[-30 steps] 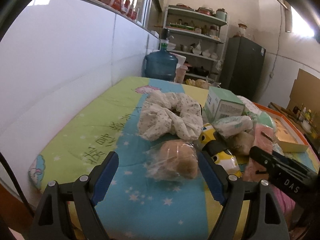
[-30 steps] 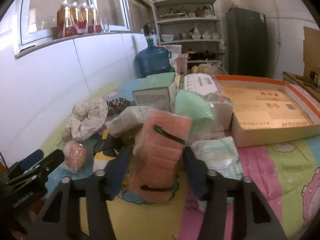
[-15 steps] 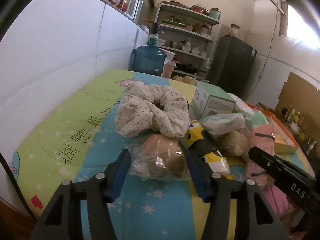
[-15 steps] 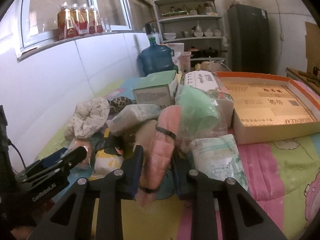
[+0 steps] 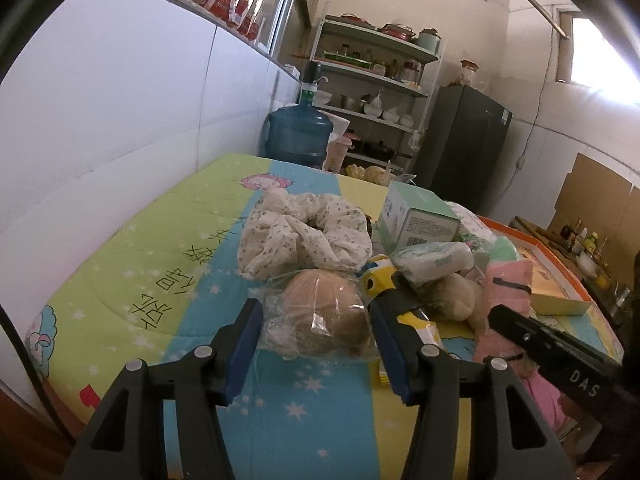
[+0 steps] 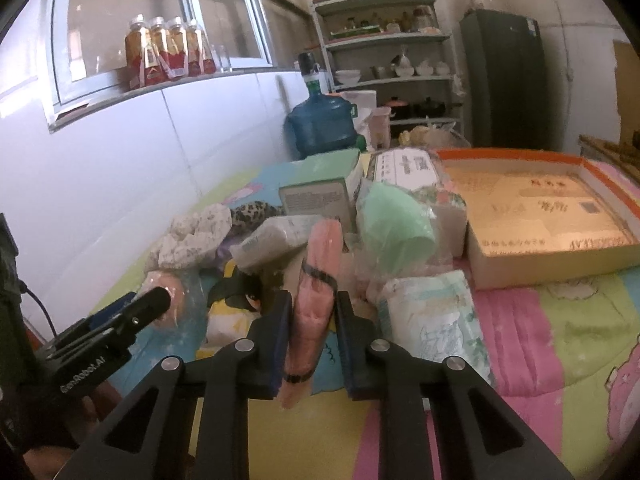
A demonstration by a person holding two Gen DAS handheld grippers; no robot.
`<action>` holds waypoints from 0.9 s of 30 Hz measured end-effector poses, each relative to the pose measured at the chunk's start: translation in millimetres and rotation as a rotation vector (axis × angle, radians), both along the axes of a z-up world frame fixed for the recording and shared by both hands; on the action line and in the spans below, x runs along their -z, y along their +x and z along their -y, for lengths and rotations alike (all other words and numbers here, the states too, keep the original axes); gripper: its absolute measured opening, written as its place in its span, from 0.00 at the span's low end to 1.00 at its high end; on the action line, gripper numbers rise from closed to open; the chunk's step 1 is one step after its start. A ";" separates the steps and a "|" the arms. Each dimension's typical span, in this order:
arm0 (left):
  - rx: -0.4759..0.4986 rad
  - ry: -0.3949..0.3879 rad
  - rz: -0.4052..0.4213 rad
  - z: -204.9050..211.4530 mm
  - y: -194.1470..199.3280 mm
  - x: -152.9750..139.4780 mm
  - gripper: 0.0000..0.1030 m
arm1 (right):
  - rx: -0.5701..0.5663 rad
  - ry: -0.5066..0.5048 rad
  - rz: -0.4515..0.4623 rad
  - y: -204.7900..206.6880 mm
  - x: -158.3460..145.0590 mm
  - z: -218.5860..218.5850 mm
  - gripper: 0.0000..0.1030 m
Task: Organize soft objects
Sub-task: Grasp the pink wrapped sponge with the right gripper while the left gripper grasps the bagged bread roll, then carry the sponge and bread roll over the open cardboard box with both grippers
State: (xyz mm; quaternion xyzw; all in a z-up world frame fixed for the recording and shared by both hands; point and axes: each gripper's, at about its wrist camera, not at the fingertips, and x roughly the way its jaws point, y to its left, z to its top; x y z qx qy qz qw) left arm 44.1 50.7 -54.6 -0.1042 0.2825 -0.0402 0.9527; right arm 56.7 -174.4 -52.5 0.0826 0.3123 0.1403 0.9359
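1. On my left, the quilted tabletop (image 5: 132,248) lies bare up to the white wall (image 5: 120,100).
2. Ahead, the floral scrunchie (image 5: 304,236) and green box (image 5: 416,216) block the way.
3. On my right, the orange tray (image 6: 540,204) stands bare inside, beside the heap.

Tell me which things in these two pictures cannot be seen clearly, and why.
- Left wrist view: the yellow toy is half covered by the left claw and the wrapped bun.
- Right wrist view: the leopard cloth lies mostly behind the white scrunchie.
- Both views: shelf jars are too small to identify.
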 end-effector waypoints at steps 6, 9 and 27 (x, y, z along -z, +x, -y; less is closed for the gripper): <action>-0.005 0.006 0.015 0.2 -3.2 -3.5 0.54 | -0.013 -0.010 -0.003 -1.5 -1.4 -1.0 0.14; 0.000 0.009 0.033 1.7 -7.5 -8.4 0.54 | -0.023 -0.010 0.011 -5.4 -5.0 -2.2 0.13; 0.142 0.056 0.161 60.0 -13.8 -63.5 0.54 | 0.056 0.036 0.152 -29.9 -48.8 44.2 0.13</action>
